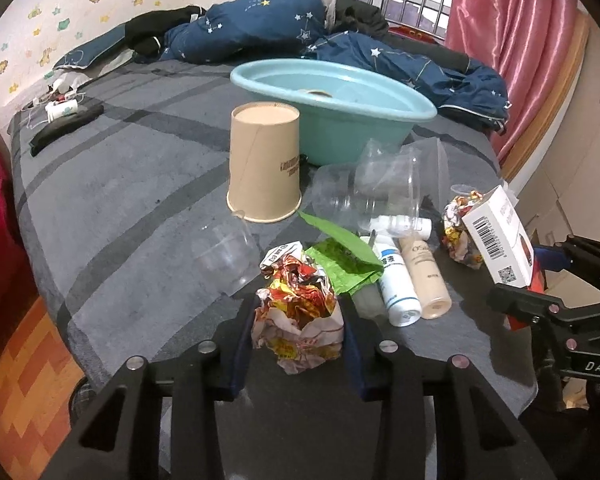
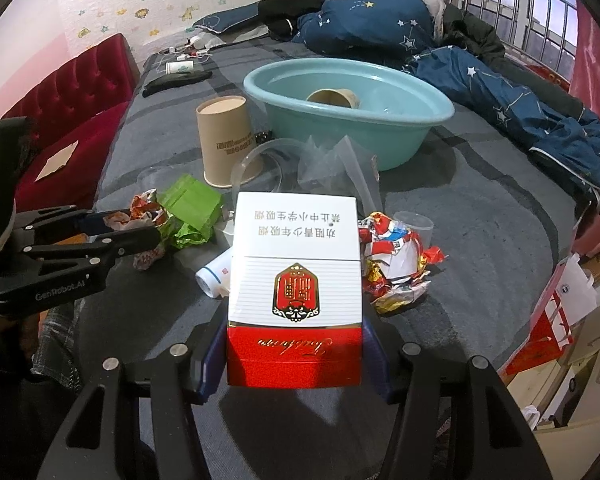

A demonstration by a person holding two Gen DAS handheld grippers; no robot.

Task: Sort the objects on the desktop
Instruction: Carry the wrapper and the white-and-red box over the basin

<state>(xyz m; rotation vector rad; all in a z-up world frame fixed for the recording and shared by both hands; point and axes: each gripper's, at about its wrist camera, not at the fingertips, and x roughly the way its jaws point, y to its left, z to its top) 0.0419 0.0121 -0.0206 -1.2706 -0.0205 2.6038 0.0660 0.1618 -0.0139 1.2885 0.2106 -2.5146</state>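
We see a bed (image 1: 112, 184) with a grey striped cover carrying everything, and a rumpled blue starry quilt (image 1: 260, 20) lies at its far end. The teal basin (image 1: 340, 120) sits mid-bed with a paper cup lying inside it (image 2: 334, 98). Just in front of the basin stands an upturned brown paper cup (image 1: 264, 168), and beside that cup we find a cluster of clear plastic cups (image 1: 384, 188). Our right gripper (image 2: 294, 354) pinches a red-and-white cigarette box (image 2: 296, 280) by its sides, raised above the clutter. Nearer us a green wrapper (image 1: 342, 260) lies against two small bottles (image 1: 416, 280), white and beige, side by side. Our left gripper (image 1: 298, 328) has its pads against both sides of a crumpled red-and-yellow wrapper (image 1: 298, 312) resting on the cover. A second crumpled wrapper (image 2: 396, 264) lies just right of the box.
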